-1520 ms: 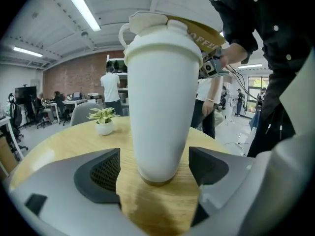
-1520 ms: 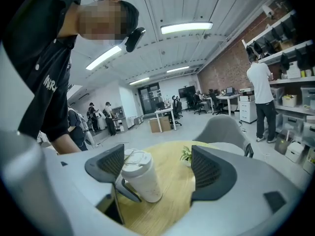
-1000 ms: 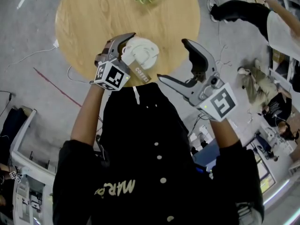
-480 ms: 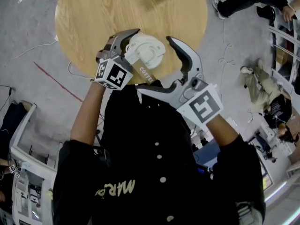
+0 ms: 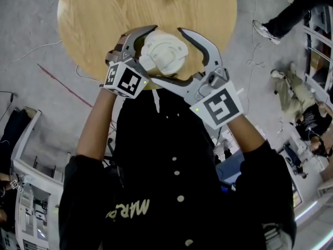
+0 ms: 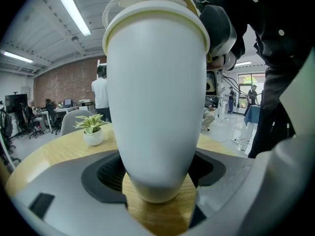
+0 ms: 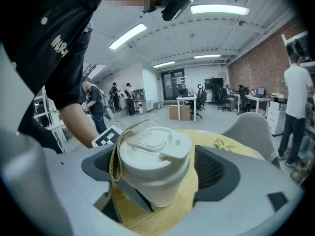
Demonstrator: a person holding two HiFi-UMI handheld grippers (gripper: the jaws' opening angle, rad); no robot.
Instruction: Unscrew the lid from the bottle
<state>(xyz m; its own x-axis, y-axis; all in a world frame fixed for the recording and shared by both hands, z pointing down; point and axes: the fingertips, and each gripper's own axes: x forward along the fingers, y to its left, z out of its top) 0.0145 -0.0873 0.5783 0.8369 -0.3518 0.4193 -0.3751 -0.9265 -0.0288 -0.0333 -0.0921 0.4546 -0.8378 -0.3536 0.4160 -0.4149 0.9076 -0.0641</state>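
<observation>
An open-plan office, shown by the long brick wall (image 6: 59, 82), strip ceiling lights (image 6: 75, 13), desks with monitors (image 7: 260, 98) and swivel chairs (image 7: 216, 95), people (image 6: 102, 90) standing about, and a round wooden tabletop (image 5: 104, 14) with a potted plant (image 6: 92, 129).

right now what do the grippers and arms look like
Both the left gripper and right gripper are grey, with long curved jaws lined with dark ribbed pads. Each carries a white cube with black square markers. The person's black jacket has pale buttons; its sleeves leave the forearms bare.
</observation>
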